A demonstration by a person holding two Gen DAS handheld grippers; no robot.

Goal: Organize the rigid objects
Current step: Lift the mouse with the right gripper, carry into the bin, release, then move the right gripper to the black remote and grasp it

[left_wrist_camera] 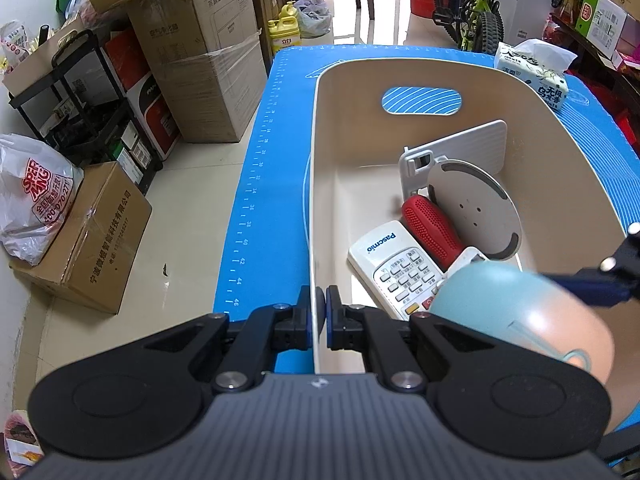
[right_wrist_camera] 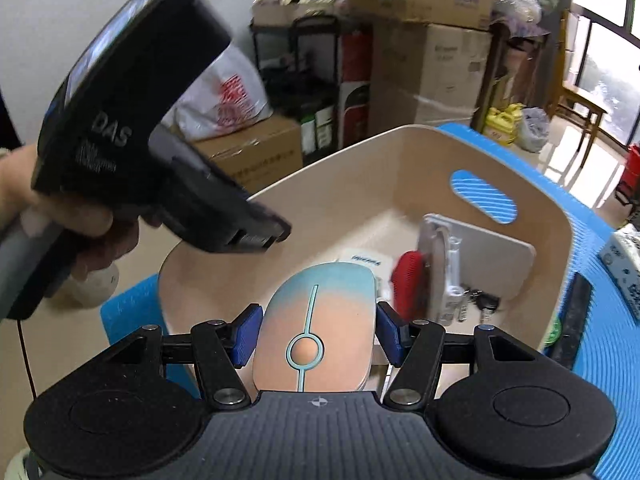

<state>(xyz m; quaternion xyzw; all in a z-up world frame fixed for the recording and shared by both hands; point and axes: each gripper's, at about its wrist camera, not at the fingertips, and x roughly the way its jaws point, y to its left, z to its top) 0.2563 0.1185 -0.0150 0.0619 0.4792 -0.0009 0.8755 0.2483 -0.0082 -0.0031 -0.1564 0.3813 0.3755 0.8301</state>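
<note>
A beige plastic bin (left_wrist_camera: 400, 76) stands on a blue mat (left_wrist_camera: 264, 140). My left gripper (left_wrist_camera: 320, 306) is shut on the bin's near left rim. My right gripper (right_wrist_camera: 316, 334) is shut on a teal-and-peach computer mouse (right_wrist_camera: 316, 320), held over the bin's near end; the mouse also shows in the left wrist view (left_wrist_camera: 520, 312). In the bin lie a white remote (left_wrist_camera: 390, 266), a red brush (left_wrist_camera: 432, 228), a round grey disc (left_wrist_camera: 476, 208) and a white board (left_wrist_camera: 464, 148). The left gripper's body (right_wrist_camera: 152, 128) shows in the right wrist view.
A tissue pack (left_wrist_camera: 534, 72) sits on the mat beyond the bin. Cardboard boxes (left_wrist_camera: 200, 52), a black rack (left_wrist_camera: 92, 104) and a plastic bag (left_wrist_camera: 32, 196) stand on the floor at the left. A bicycle (left_wrist_camera: 476, 8) stands at the back.
</note>
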